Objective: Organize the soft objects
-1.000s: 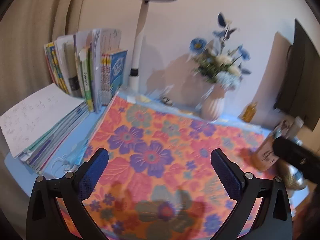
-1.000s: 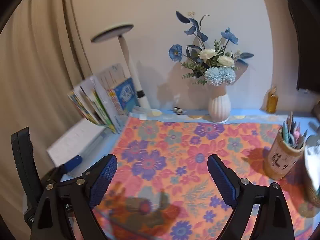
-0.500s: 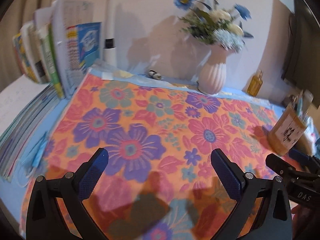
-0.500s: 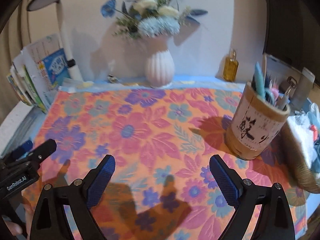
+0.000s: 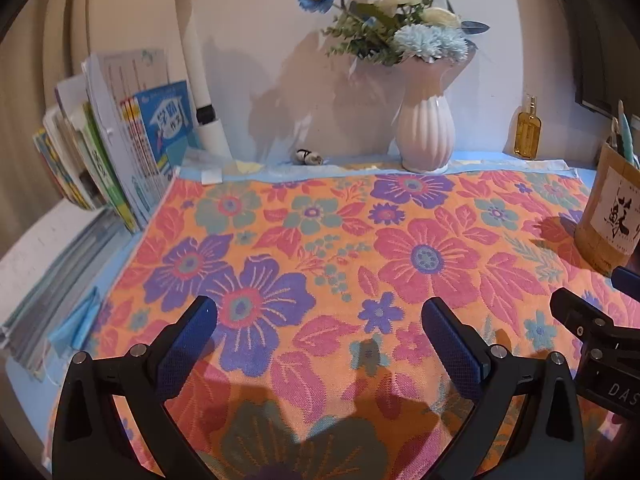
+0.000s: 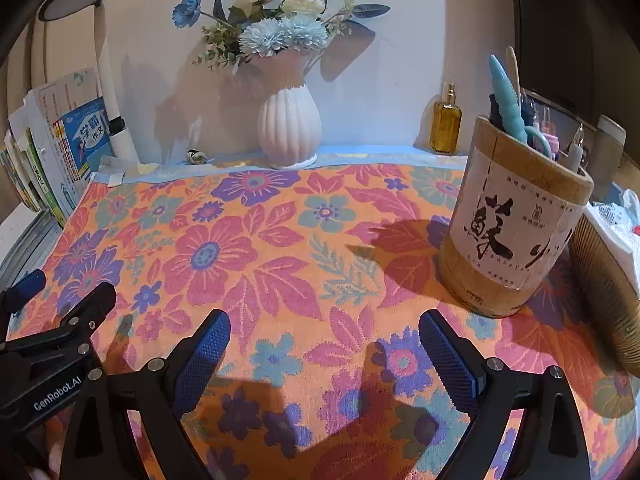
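A large orange towel with pink, purple and teal flowers [image 5: 340,248] lies spread flat over the blue desk; it also fills the right wrist view [image 6: 280,264]. My left gripper [image 5: 318,334] is open and empty, low over the towel's near left part. My right gripper [image 6: 324,344] is open and empty over the towel's near right part. Each gripper shows at the edge of the other's view. A folded blue face mask [image 5: 76,326] lies at the towel's left edge, beside the flat books.
A wooden pen holder [image 6: 516,228] stands on the towel's right side, with a woven basket [image 6: 604,292] of white things beside it. A white vase of flowers [image 5: 426,136], an amber bottle [image 5: 529,130], a lamp stem [image 5: 200,92] and upright books [image 5: 120,148] line the back and left.
Both grippers have dropped lower and moved closer over the towel, and both views have levelled toward the back wall. Both stay open and empty.
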A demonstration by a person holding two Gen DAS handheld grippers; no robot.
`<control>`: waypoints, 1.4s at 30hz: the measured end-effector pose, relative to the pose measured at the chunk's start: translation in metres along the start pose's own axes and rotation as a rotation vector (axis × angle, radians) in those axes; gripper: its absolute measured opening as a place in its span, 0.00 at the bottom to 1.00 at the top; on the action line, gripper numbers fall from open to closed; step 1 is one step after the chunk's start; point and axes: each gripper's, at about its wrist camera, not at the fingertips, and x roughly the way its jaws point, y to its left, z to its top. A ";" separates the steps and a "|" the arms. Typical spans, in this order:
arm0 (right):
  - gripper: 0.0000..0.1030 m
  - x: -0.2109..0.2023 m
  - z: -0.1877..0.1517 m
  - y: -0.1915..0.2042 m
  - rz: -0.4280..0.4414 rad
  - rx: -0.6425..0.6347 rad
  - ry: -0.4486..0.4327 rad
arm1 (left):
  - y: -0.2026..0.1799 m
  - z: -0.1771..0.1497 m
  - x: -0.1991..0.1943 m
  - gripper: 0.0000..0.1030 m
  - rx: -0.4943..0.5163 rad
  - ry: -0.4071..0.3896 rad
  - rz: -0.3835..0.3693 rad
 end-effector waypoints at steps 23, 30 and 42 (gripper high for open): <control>1.00 0.005 -0.004 0.007 -0.010 -0.031 0.019 | 0.003 0.000 0.009 0.99 -0.003 0.057 0.003; 1.00 0.007 -0.004 0.010 -0.018 -0.047 0.029 | 0.003 0.000 0.012 0.99 -0.005 0.070 -0.009; 1.00 0.010 -0.003 0.010 -0.014 -0.057 0.043 | 0.005 0.000 0.014 0.99 -0.015 0.090 -0.011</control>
